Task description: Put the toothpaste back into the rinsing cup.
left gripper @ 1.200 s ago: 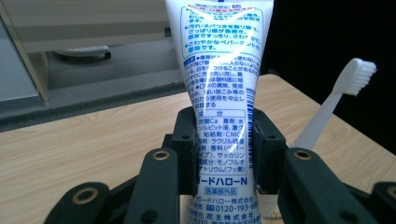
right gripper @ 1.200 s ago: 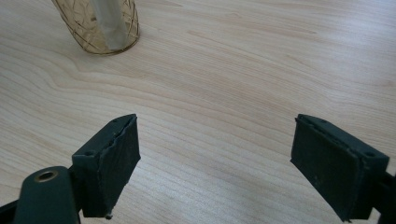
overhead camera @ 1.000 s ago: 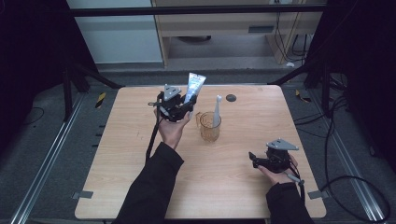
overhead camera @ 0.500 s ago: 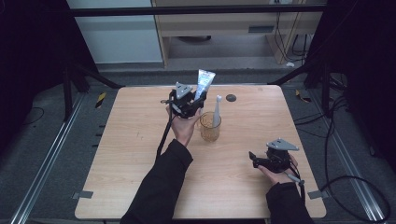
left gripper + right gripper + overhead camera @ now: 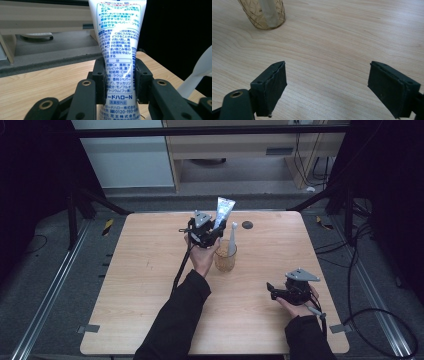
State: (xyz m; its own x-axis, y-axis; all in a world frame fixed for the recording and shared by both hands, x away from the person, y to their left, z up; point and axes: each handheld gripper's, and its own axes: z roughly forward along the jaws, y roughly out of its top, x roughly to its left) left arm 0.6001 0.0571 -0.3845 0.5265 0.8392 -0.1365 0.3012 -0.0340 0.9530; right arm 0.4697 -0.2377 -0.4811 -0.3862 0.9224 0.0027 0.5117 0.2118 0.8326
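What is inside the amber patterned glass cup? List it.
A white toothbrush stands in the amber patterned glass cup, handle leaning on the rim. The cup's bottom cannot be made out through the patterned wall.

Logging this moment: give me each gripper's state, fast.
Left gripper: shut on the tube, held up near the cup.
Right gripper: open, holding nothing, over the table.

Even overhead light, dark surroundings

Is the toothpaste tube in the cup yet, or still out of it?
Out. The left gripper is shut on the toothpaste tube, holding it upright in the air beside the cup.
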